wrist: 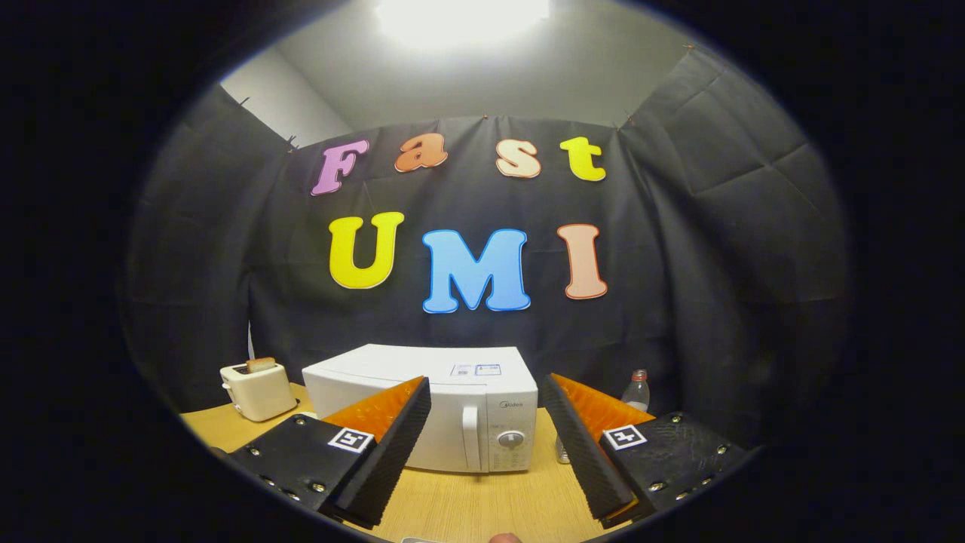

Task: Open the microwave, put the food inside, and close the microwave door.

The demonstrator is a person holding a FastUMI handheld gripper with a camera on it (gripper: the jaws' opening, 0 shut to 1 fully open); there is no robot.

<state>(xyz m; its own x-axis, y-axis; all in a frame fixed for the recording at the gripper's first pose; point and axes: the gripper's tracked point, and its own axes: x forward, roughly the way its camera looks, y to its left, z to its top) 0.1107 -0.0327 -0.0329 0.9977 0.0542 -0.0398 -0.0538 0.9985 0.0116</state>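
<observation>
A white microwave [422,392] stands on the wooden table [467,505] straight ahead, beyond the fingers, with its door shut. Its upright handle [470,437] and round dial [510,439] show in the gap between the fingers. My gripper [486,445] is open, fingers spread wide, with nothing between them, a short way back from the microwave's front. I cannot make out the food. A small pale rounded thing [503,538] peeks up at the table's near edge; what it is I cannot tell.
A cream toaster [257,390] with a slice of bread in its slot sits left of the microwave. A clear plastic bottle [637,392] stands right of the microwave, partly behind the right finger. Black cloth walls close in the table at the back and sides.
</observation>
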